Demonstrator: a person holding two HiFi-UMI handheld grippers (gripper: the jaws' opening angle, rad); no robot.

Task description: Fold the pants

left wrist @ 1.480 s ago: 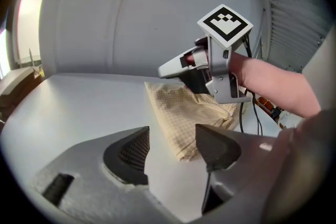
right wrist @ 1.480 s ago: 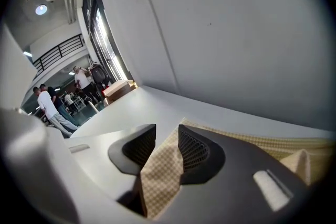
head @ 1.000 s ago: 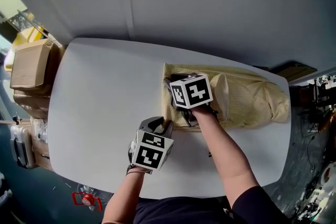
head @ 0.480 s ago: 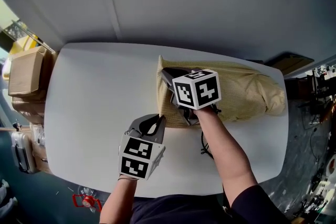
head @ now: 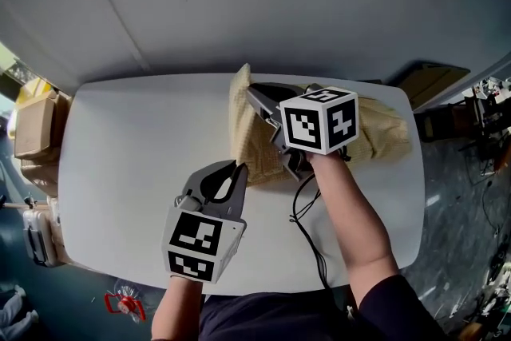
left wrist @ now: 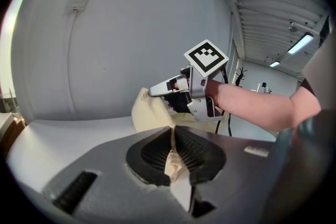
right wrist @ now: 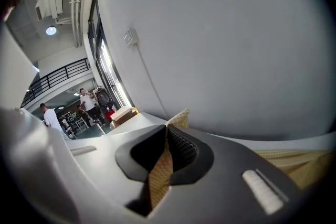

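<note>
Tan pants [head: 382, 128] lie along the far right part of the white table [head: 128, 140]. Their left end [head: 241, 120] is lifted off the tabletop and hangs as a raised sheet. My left gripper [head: 238, 169] has just closed its jaws and is shut on the near corner of that end; in the left gripper view the cloth [left wrist: 171, 157] is pinched between its pads. My right gripper [head: 252, 93] has also just closed and is shut on the far corner, with the cloth [right wrist: 159, 176] clamped between its pads. The left gripper view shows the right gripper [left wrist: 153, 92] holding the pants [left wrist: 148, 112].
Cardboard boxes [head: 33, 120] are stacked off the table's left end. A black cable [head: 307, 226] trails over the near side of the table by my right arm. A plain grey wall stands behind the table. People [right wrist: 87, 103] stand far off in the room.
Both grippers closed on the pants' left end and rose with it. That end, flat on the table before, now hangs lifted between them.
</note>
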